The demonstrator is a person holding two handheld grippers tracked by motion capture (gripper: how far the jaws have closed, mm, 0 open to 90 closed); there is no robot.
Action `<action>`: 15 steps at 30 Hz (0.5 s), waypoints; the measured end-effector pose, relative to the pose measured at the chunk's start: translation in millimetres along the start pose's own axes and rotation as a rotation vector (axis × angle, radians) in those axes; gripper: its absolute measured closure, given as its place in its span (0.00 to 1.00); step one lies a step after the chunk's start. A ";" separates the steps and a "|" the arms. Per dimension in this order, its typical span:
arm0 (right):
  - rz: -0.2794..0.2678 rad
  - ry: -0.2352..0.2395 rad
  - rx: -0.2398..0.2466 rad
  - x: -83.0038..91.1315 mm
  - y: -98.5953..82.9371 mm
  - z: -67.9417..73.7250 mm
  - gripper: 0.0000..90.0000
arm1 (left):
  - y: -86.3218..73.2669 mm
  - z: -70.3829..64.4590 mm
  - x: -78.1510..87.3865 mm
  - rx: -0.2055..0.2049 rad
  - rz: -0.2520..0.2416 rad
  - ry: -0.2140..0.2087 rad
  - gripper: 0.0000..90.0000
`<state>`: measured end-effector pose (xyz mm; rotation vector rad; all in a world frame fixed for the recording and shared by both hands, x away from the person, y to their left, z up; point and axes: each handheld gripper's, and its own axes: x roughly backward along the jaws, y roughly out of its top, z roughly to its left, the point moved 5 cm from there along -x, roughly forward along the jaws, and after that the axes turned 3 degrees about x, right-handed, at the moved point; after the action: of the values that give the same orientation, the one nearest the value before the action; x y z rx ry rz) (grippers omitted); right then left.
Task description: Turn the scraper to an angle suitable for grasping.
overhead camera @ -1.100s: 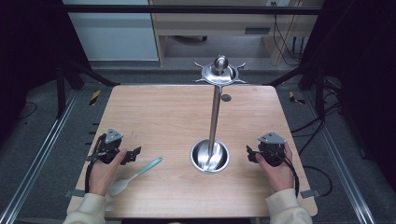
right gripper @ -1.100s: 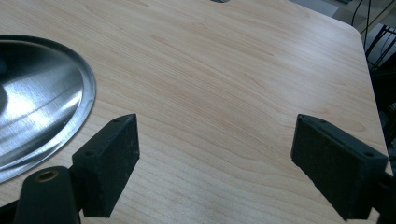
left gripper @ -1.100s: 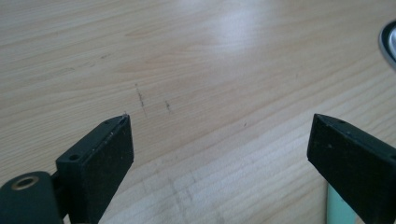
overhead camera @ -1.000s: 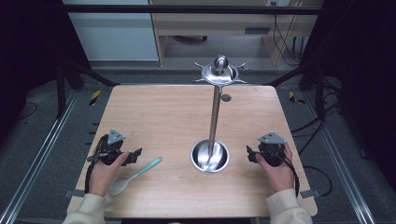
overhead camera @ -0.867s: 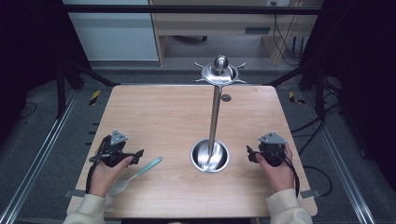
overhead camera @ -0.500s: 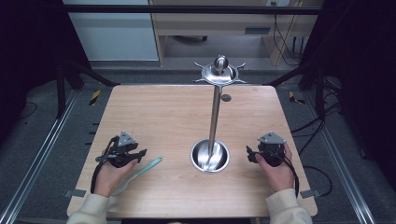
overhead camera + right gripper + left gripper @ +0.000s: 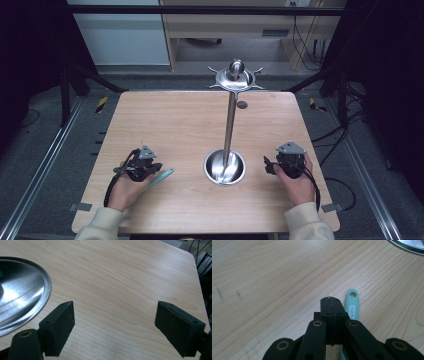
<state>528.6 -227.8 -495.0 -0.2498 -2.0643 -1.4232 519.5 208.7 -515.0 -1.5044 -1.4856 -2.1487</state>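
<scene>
A mint-green utensil handle (image 7: 351,309) with a hole at its end lies on the wooden table (image 7: 180,125), just right of my left gripper (image 7: 330,300), whose jaws are shut with nothing between them. In the high view the same handle (image 7: 161,176) pokes out to the right of the left gripper (image 7: 156,167). A steel stand rises from a round dished base (image 7: 225,168) at mid-table, with a pole (image 7: 229,125) and a hooked top disc (image 7: 235,77). My right gripper (image 7: 115,320) stands open over bare wood, right of the base rim (image 7: 37,302); in the high view the right gripper (image 7: 267,165) sits beside the base.
A small dark round mark (image 7: 242,104) sits on the table behind the pole. Metal frame rails (image 7: 45,165) run along both sides of the table. A desk and cables stand beyond the far edge.
My left gripper has moved right and slightly toward the person, onto the near part of the green utensil. The right gripper has stayed still.
</scene>
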 end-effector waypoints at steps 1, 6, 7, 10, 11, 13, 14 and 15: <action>0.000 0.000 0.000 0.0 0.0 0.0 0.18 | 0.0 0.0 0.0 0.000 0.000 0.000 1.00; 0.003 0.001 -0.003 0.2 -0.4 0.1 0.18 | -3.3 -6.3 -5.9 -0.018 0.027 -0.005 1.00; 0.001 0.002 -0.001 0.2 -0.3 0.1 0.18 | -3.1 -7.5 -5.7 -0.018 0.024 -0.014 1.00; 0.002 0.000 0.000 -0.1 -0.5 -0.3 0.18 | -2.6 -14.0 -3.6 -0.037 0.021 -0.028 1.00; 0.003 0.000 0.001 -0.2 -0.6 -0.4 0.18 | -2.8 -17.1 -2.8 -0.054 0.028 -0.041 1.00; 0.002 0.000 0.003 -0.2 -0.5 -0.4 0.19 | -3.2 -21.3 -2.1 -0.076 0.032 -0.056 1.00; 0.001 0.002 0.002 -0.2 -0.3 0.2 0.19 | -3.4 -27.3 -0.6 -0.104 0.029 -0.078 1.00; 0.003 0.000 0.005 -0.5 -0.4 0.2 0.19 | -3.5 -29.1 0.1 -0.113 0.029 -0.090 1.00</action>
<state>528.7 -227.7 -495.7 -0.2508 -2.0664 -1.4163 498.7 188.3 -517.7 -1.6694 -1.3811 -2.2098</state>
